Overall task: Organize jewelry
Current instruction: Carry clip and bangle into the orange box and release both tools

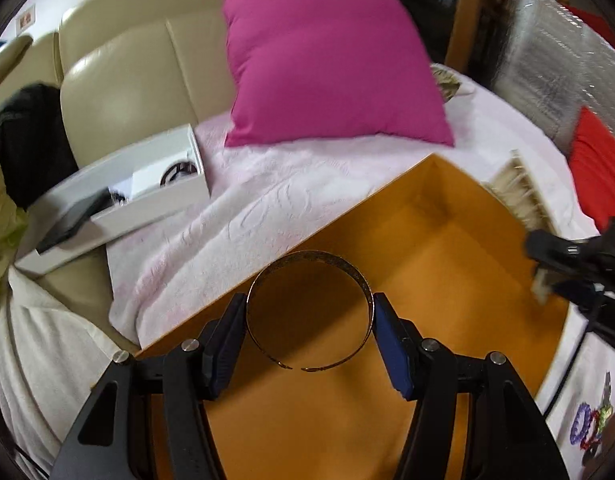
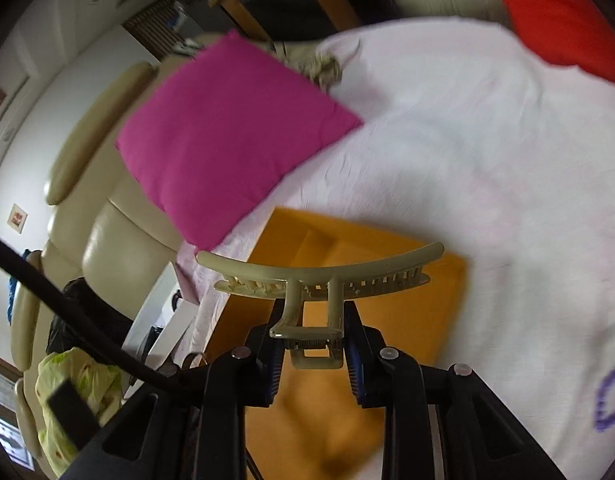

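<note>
A gold cuff bangle (image 1: 335,264) hangs over the open orange box (image 1: 439,248), with my left gripper (image 1: 309,316) shut on its two sides. In the right wrist view my right gripper (image 2: 313,344) is shut on the handle of a cream hair claw clip (image 2: 319,270), which is held above the orange box (image 2: 419,320). That clip (image 1: 519,192) and the black right gripper also show at the right edge of the left wrist view. Purple bead jewelry (image 1: 583,424) lies on the white cloth at the lower right.
The box rests on a pale pink bedspread (image 1: 247,216) over a cream sofa (image 1: 119,92). A magenta pillow (image 1: 327,64) and a red cushion (image 2: 563,12) lie behind it. A white tray (image 1: 119,192) with a watch sits to the left.
</note>
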Tool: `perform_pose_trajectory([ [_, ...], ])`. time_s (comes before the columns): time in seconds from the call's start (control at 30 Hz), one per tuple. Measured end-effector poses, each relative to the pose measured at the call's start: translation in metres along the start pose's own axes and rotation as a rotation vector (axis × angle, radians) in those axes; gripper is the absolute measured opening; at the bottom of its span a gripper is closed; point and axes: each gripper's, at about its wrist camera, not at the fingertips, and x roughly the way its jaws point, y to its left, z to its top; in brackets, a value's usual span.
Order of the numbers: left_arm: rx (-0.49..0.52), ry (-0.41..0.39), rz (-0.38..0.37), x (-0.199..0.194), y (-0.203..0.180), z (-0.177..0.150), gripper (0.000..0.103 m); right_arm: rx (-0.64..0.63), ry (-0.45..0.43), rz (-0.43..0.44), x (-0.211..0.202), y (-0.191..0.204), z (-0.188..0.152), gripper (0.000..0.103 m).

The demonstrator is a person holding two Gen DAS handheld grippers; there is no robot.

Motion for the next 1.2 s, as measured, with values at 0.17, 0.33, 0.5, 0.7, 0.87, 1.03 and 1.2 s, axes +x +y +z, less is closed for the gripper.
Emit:
perform_pose_trajectory([
  [0.17,-0.025,0.085,-0.003,0.029,-0.001,0.003,0.063,0.038,0.084,-0.098,0.058,-0.006,-0.002,0.029],
  [0.33,-0.007,0.097,0.009,0.032,-0.008,0.006,0.064,0.037,0.126,-0.18,0.084,-0.014,0.003,0.034],
  [0.5,-0.002,0.115,0.023,0.033,-0.007,0.006,0.064,0.063,0.107,-0.104,0.069,-0.02,0.01,0.061],
  [0.7,0.07,-0.048,0.027,-0.004,-0.028,0.0,0.066,0.008,-0.019,-0.024,-0.009,-0.022,0.0,0.061],
  [0.87,0.227,-0.169,-0.067,-0.047,-0.081,-0.027,0.072,0.0,-0.177,-0.08,-0.112,-0.08,-0.037,0.061],
  [1.03,0.369,-0.184,-0.183,-0.07,-0.136,-0.06,0.072,0.111,-0.266,-0.237,-0.201,-0.182,-0.087,0.056],
  [1.2,0.516,-0.201,-0.265,-0.085,-0.187,-0.092,0.073,0.312,-0.281,-0.24,-0.251,-0.28,-0.146,0.055],
])
